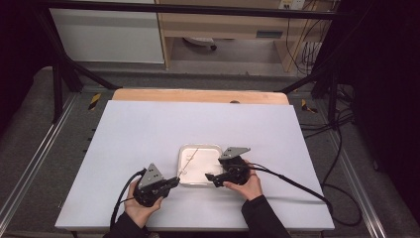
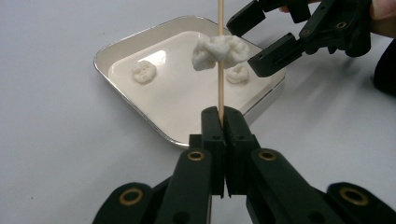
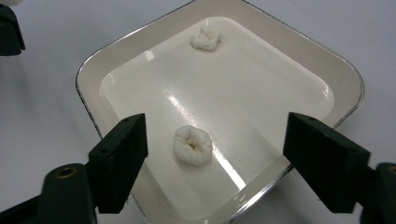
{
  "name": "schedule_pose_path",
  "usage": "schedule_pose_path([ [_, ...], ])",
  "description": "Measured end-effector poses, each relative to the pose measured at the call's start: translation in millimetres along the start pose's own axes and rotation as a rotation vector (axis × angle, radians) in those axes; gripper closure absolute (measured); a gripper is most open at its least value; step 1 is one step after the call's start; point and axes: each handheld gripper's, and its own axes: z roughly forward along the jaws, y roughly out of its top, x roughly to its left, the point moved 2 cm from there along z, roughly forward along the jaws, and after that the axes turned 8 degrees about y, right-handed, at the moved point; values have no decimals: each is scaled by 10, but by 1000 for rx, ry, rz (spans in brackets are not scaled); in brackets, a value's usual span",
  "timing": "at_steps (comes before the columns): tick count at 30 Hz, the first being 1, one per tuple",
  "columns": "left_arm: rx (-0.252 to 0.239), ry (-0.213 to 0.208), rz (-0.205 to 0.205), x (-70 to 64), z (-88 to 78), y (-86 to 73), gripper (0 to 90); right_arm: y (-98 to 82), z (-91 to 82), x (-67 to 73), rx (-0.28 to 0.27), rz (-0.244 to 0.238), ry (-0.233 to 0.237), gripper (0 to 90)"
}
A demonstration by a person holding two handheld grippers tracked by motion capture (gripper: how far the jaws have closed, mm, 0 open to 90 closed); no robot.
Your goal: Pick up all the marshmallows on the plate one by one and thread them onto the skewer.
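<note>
My left gripper (image 2: 219, 116) is shut on a thin wooden skewer (image 2: 220, 86) that stands upright from its jaws. A clump of white, ring-shaped dough pieces (image 2: 219, 50) is threaded on the skewer. Beyond it lies a white tray with a metal rim (image 2: 116, 46), holding two loose white pieces (image 2: 144, 71) (image 2: 238, 74). My right gripper (image 3: 219, 140) hangs open over the tray's near corner. One white piece (image 3: 193, 145) lies on the tray floor between its jaws, untouched by the pads. A second piece (image 3: 205, 38) sits farther back. From above, both grippers (image 1: 171, 183) (image 1: 210, 178) flank the tray (image 1: 200, 146).
The tray sits on a white table sheet (image 1: 148, 134), with a wooden edge (image 1: 198, 95) at the far side. Black cables (image 1: 297, 186) trail from both grippers toward the near and right edges. A dark frame and rails surround the table.
</note>
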Motion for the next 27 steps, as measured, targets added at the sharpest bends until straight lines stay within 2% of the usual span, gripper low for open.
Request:
schedule_pose_path([
  [8, 5, -4, 4, -10, 13, -5, 882, -25, 59, 18, -11, -28, 5, 408],
  [11, 5, -4, 5, -10, 15, -6, 882, -40, 85, 24, -3, -17, 11, 448],
  [18, 6, -2, 5, -10, 17, -7, 882, -59, 127, 29, -10, -27, 12, 531],
  [23, 8, -2, 5, -11, 19, -9, 883, -69, 138, 54, -22, -35, 29, 625],
  [27, 7, -3, 5, -14, 20, -10, 882, -72, 133, 51, -19, -41, 21, 685],
])
